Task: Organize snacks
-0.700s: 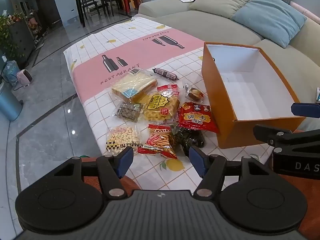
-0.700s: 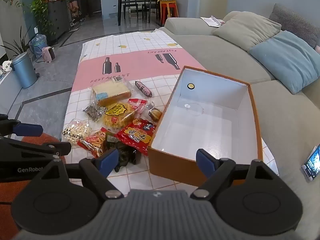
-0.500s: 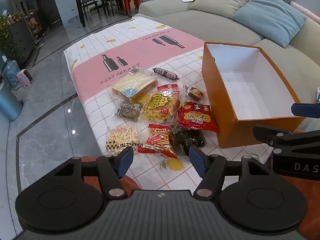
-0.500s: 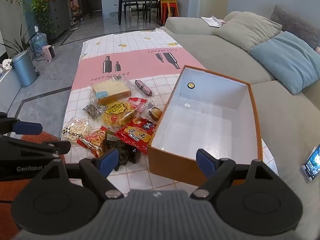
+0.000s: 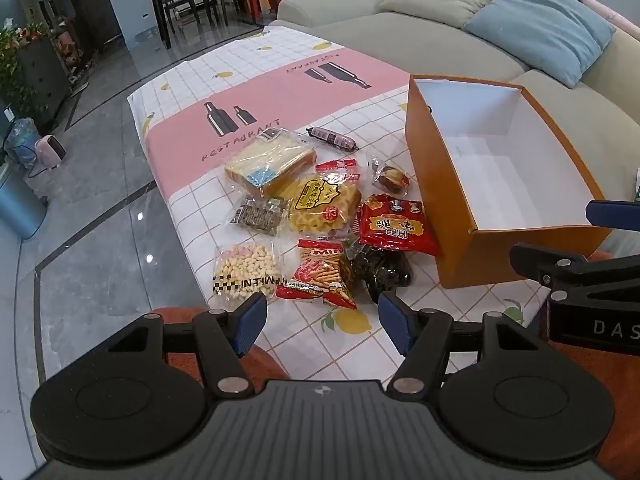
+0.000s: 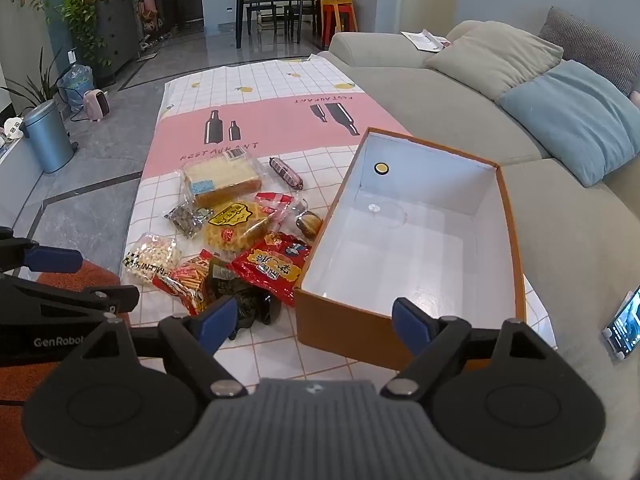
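Both the left gripper [image 5: 322, 322] and the right gripper [image 6: 310, 322] hover wide and empty. The snack packets [image 5: 320, 220] lie heaped just left of the empty orange box [image 5: 452, 216]. Best to start with the nearest breadstick packet [image 5: 320, 276], pinching an edge.

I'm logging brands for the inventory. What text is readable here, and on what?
"RESTAURANT": pink tablecloth, twice.
"GenRobot": left gripper body, cut off at the picture's edge.
"DAS": right gripper body, cut off.
"MILINI": white-puffs packet, uncertain.
Red packet and waffle packet: Chinese print, unreadable.
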`<act>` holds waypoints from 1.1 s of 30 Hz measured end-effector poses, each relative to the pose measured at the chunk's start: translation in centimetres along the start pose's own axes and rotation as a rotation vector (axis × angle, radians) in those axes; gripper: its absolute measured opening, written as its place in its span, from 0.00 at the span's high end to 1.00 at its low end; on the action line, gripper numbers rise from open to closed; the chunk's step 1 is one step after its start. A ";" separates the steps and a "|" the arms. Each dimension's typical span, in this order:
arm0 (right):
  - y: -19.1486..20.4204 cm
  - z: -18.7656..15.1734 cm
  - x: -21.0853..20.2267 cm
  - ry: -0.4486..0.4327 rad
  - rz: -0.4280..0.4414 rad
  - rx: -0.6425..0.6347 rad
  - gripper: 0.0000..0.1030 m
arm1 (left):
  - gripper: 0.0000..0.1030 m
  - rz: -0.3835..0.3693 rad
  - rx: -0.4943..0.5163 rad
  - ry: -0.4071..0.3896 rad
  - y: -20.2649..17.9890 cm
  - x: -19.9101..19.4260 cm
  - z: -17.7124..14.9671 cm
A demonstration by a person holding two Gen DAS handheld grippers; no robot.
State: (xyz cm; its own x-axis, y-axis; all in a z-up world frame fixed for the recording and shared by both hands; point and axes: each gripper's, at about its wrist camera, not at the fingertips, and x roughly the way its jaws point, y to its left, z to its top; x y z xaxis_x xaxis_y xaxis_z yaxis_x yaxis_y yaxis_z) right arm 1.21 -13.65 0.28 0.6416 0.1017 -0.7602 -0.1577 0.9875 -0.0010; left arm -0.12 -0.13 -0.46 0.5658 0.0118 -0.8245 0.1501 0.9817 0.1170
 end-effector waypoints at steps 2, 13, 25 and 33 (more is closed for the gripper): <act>0.0 0.0 0.1 0.001 -0.001 -0.001 0.19 | 0.26 0.001 -0.002 0.002 0.0 0.1 -0.1; 0.0 -0.2 0.2 0.002 -0.005 -0.008 0.19 | 0.26 0.003 -0.004 0.004 0.0 0.1 -0.1; 0.2 -0.2 0.2 0.009 -0.008 -0.013 0.19 | 0.26 0.001 -0.005 0.004 0.2 0.1 -0.1; 0.4 -0.2 0.3 0.012 -0.004 -0.022 0.19 | 0.26 0.001 -0.011 0.012 0.2 0.2 -0.1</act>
State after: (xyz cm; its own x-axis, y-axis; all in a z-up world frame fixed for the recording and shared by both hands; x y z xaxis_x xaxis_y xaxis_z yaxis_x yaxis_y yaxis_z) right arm 1.22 -13.28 -0.08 0.6330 0.0957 -0.7682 -0.1715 0.9850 -0.0186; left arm -0.07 0.06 -0.66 0.5562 0.0145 -0.8309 0.1408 0.9837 0.1115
